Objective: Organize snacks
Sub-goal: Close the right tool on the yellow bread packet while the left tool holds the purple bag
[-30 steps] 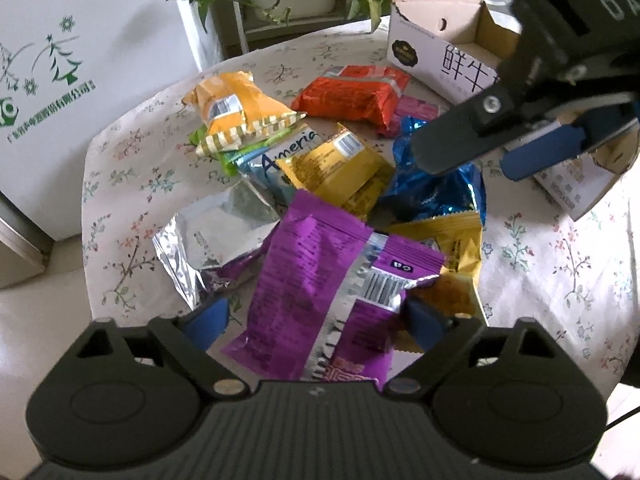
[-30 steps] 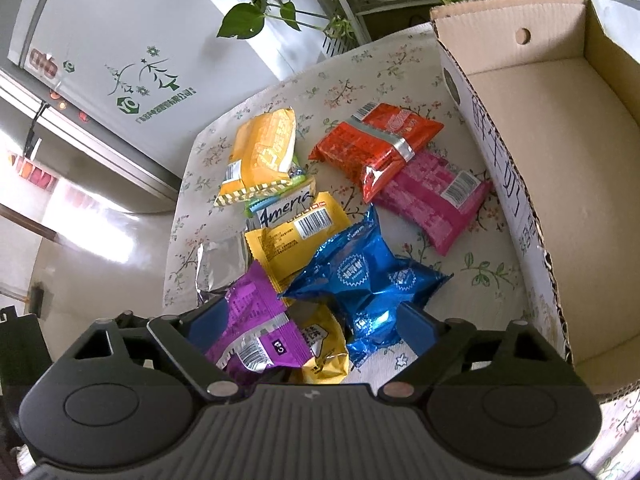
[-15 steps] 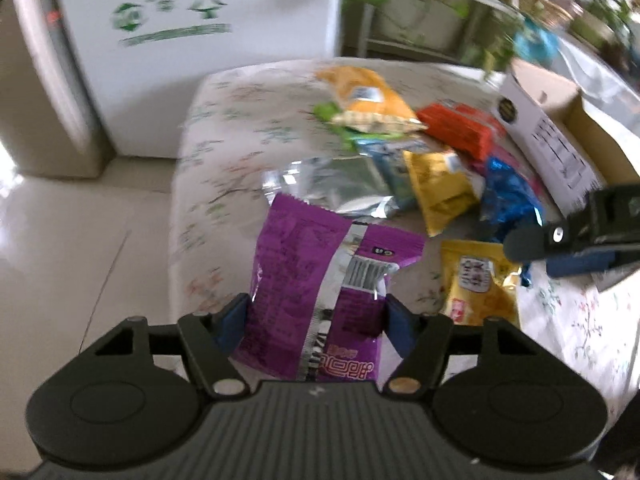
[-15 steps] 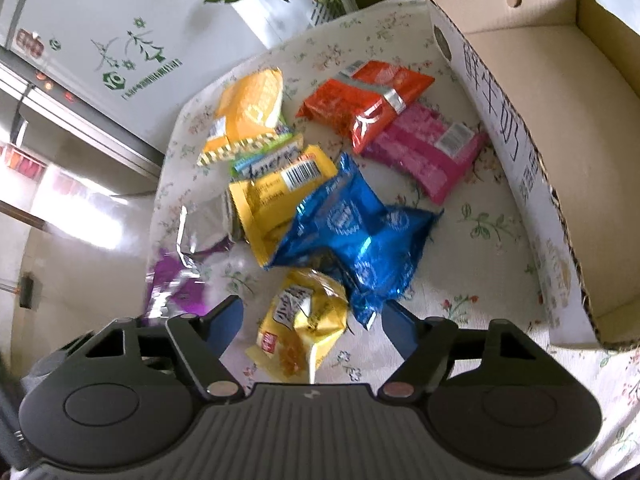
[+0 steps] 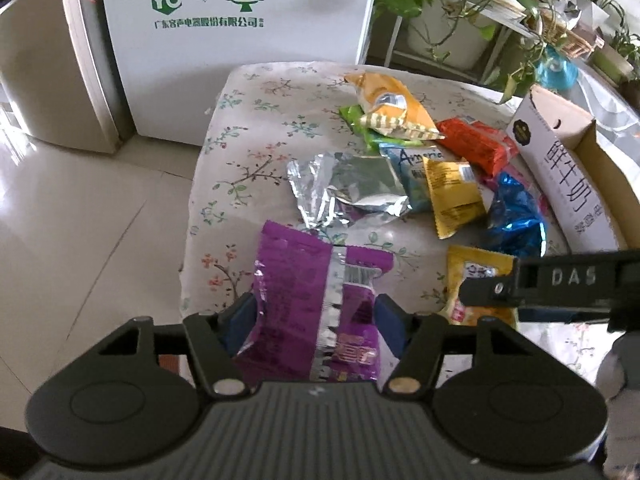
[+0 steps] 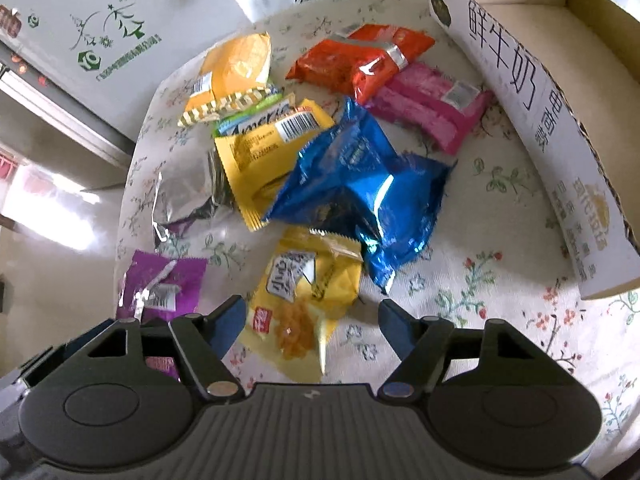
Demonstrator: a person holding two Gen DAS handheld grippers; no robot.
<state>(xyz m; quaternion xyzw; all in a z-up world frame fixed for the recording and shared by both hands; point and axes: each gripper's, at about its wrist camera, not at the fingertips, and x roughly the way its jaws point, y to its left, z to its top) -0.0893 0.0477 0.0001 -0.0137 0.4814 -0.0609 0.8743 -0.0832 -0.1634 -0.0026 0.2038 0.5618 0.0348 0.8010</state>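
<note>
My left gripper [image 5: 316, 312] is shut on a purple snack packet [image 5: 316, 300] and holds it at the near left edge of the floral-cloth table [image 5: 256, 128]. My right gripper [image 6: 310, 316] points down over a small yellow packet [image 6: 308, 292] that lies flat between its closing jaws. The left pad is at the packet's edge and the right pad stands apart from it. In the left wrist view one right finger [image 5: 492, 292] crosses that yellow packet [image 5: 476, 272]. The purple packet [image 6: 164, 284] also shows at the right wrist view's lower left.
An open cardboard box [image 6: 540, 92] stands along the table's right side. A blue packet [image 6: 360, 184], a yellow barcode packet [image 6: 260, 148], a silver packet [image 6: 184, 188], an orange-red packet [image 6: 360, 60], a pink packet [image 6: 432, 104] and an orange-yellow packet [image 6: 236, 68] lie mid-table. A white appliance [image 5: 240, 40] and plants stand beyond.
My left gripper closed on the purple packet, rolled, and drew it off the pile to the table's near left edge. My right gripper sank over the small yellow packet and its jaws narrowed.
</note>
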